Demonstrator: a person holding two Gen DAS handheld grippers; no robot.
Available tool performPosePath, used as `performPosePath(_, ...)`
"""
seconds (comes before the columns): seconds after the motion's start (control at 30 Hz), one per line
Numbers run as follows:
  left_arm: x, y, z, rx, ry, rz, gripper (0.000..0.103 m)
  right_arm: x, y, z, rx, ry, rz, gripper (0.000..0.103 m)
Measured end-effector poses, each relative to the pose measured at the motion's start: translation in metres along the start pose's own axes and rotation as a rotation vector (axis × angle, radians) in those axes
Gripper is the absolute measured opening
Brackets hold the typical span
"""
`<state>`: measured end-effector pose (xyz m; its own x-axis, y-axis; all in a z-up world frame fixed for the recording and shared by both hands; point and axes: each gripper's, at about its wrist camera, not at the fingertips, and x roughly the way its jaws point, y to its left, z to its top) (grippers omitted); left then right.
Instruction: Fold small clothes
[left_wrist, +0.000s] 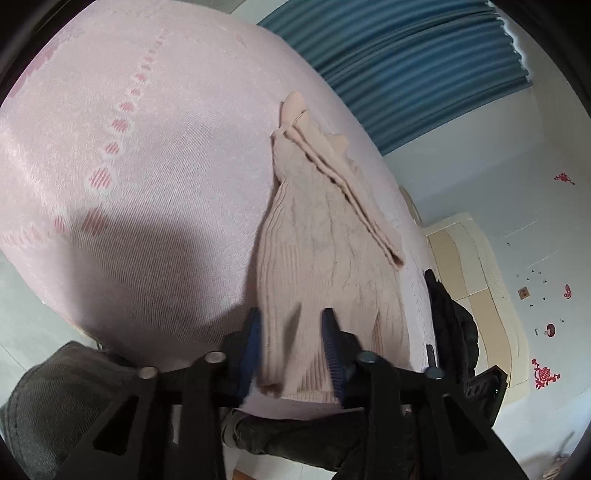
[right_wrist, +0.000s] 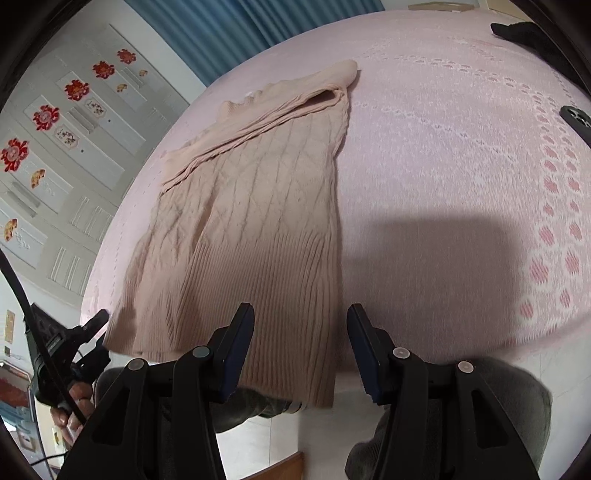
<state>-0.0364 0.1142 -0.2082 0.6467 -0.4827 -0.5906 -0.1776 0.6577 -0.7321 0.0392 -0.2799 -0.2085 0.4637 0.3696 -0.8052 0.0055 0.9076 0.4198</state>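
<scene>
Pink bed (left_wrist: 140, 192) cut off at every edge. Beige sweater (right_wrist: 251, 206) flat on it, hem over the near edge, far sleeve bunched. Left gripper (left_wrist: 291, 325) angled down, narrowed around the hem corner; actual pinch unclear. Right gripper (right_wrist: 301, 325) half-wide, over the hem's edge, gripping nothing.

Pink bedspread (right_wrist: 443, 155) with heart pattern, blue curtain (left_wrist: 406, 55) far behind, red paper cutouts (right_wrist: 46, 116) on left wardrobe doors (right_wrist: 92, 147), black garment (left_wrist: 448, 314).
</scene>
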Motion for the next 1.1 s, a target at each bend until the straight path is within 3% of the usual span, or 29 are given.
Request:
performPosePath(0.1,0.001,0.000,-0.001,0.007,0.009,0.012,0.017,-0.001,0.007,-0.009,-0.033,0.015,0.004,0.048)
performPosePath(0.2,0.001,-0.001,-0.002,0.011,0.009,0.021,0.009,0.001,0.015,-0.013,-0.079,0.023,-0.029,0.037)
performPosePath(0.27,0.002,-0.003,-0.003,0.014,0.002,0.033,0.008,0.005,0.018,-0.013,-0.094,0.038,-0.045,0.012)
performPosePath(0.3,0.000,-0.004,-0.003,0.023,-0.011,0.037,0.008,0.007,0.019,-0.013,-0.098,0.047,-0.040,0.010)
performPosePath(0.5,-0.013,-0.017,-0.002,0.096,-0.059,0.105,0.007,-0.009,0.031,-0.016,-0.173,-0.012,-0.031,0.008)
performPosePath(0.67,-0.027,-0.023,0.007,0.119,-0.086,0.129,0.007,-0.028,0.018,-0.007,-0.097,-0.054,0.017,0.008)
performPosePath(0.9,-0.037,-0.043,0.040,0.067,-0.092,0.036,0.006,-0.056,0.016,0.025,0.025,-0.120,0.155,0.007)
performPosePath(1.1,-0.031,-0.079,0.084,0.083,-0.142,0.019,0.006,-0.064,0.018,0.068,0.129,-0.165,0.251,0.007)
